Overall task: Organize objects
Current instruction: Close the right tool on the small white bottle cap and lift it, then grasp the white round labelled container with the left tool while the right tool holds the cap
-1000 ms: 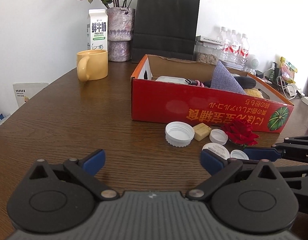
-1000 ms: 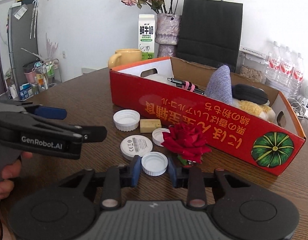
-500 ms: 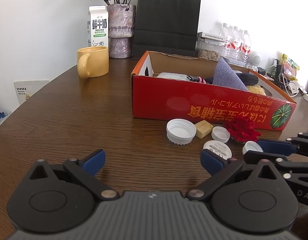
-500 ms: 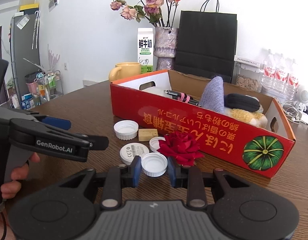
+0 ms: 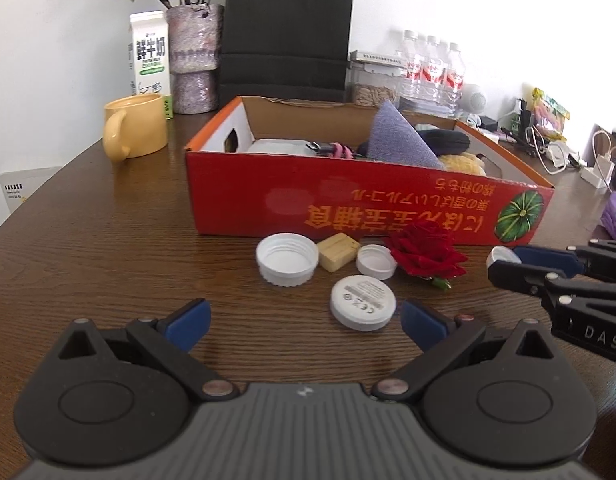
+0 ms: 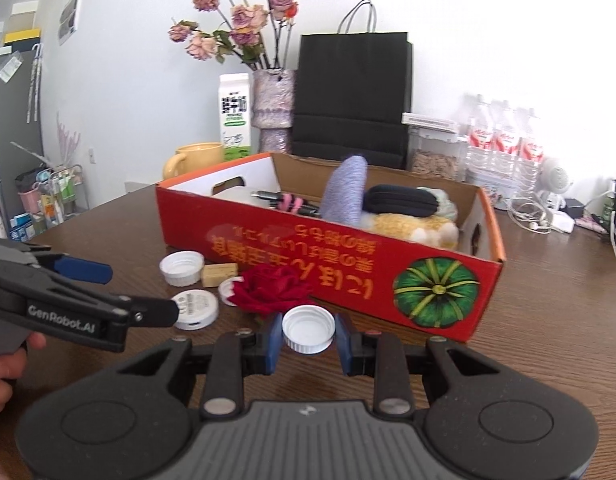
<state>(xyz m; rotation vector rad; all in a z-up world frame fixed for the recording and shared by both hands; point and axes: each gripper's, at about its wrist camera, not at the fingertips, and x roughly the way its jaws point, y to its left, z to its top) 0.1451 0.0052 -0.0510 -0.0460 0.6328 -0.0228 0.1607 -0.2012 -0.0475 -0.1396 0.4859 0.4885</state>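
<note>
Lifted off the brown wooden table [image 6: 548, 320] now — small white plastic screw cap [image 6: 308, 328] clamped in the right gripper [image 6: 308, 338], level with the red cardboard box [image 6: 348, 256] front. Drop-in likely next. Left gripper [image 5: 304, 320] spread wide, empty.

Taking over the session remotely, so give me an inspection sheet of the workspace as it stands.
Surface: dark wooden table.
Job's things: red box holding items; large white cap, wooden block, small white cap, white disc and red rose lie before it.
Clutter: yellow mug, milk carton, vase, black bag, water bottles.
Grippers: right gripper shut on white cap; left gripper open, empty.
Cables: white chargers at the far right.
Surroundings: white wall.
</note>
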